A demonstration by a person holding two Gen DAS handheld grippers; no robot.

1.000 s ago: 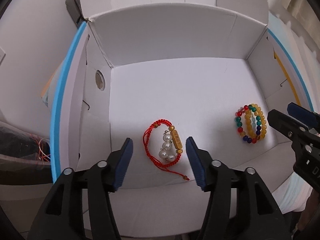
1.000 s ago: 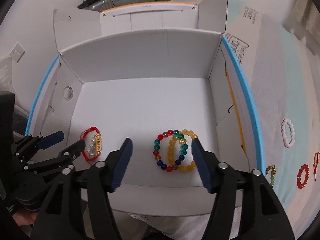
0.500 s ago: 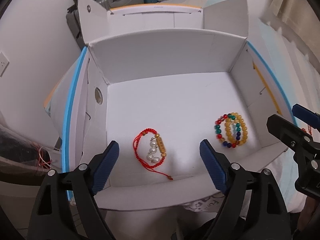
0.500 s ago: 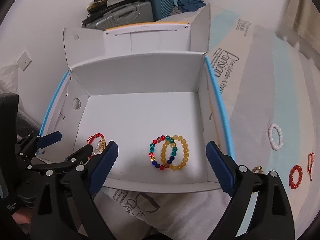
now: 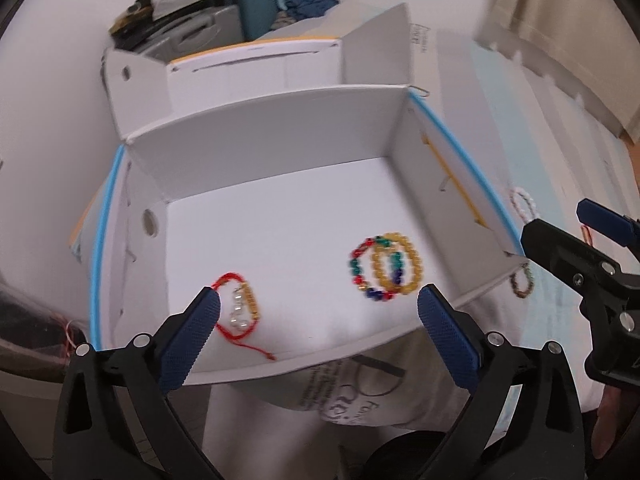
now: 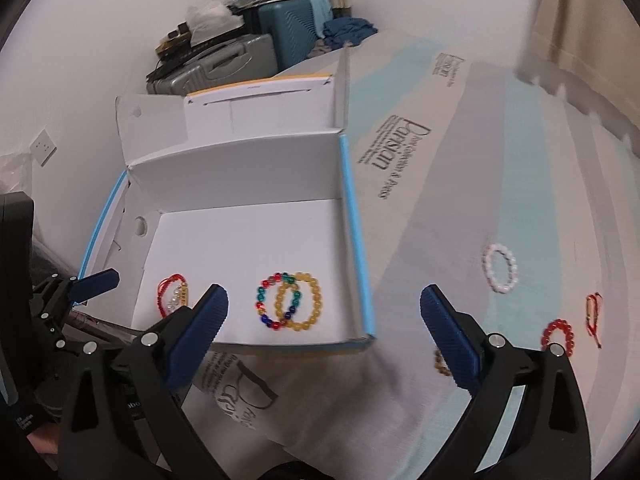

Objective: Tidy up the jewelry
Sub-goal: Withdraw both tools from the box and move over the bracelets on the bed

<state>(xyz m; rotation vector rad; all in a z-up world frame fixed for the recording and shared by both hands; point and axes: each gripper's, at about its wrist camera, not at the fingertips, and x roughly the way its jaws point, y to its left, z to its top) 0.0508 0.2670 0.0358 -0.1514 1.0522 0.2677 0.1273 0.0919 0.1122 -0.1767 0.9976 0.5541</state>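
An open white cardboard box (image 5: 280,140) (image 6: 240,164) holds a red-cord bracelet with pearls and a gold bar (image 5: 240,308) (image 6: 174,294) at its front left. A multicoloured bead bracelet (image 5: 366,270) (image 6: 276,300) overlaps a yellow bead bracelet (image 5: 404,266) (image 6: 304,302) at the front right. My left gripper (image 5: 318,336) is open and empty, above the box's front edge. My right gripper (image 6: 322,330) is open and empty, over the box's front right corner. It also shows at the right of the left wrist view (image 5: 568,236).
On the bedsheet right of the box lie a white bead bracelet (image 6: 500,268) (image 5: 522,202), a red bead bracelet (image 6: 558,334), a red-cord bracelet (image 6: 593,312) and a brownish bead bracelet (image 5: 522,280). Suitcases (image 6: 256,56) stand behind the box by the wall.
Both grippers have opened wide and pulled back and up from the box. The bracelets stay on the box floor. The right gripper has swung to the right, bringing the loose bracelets into view.
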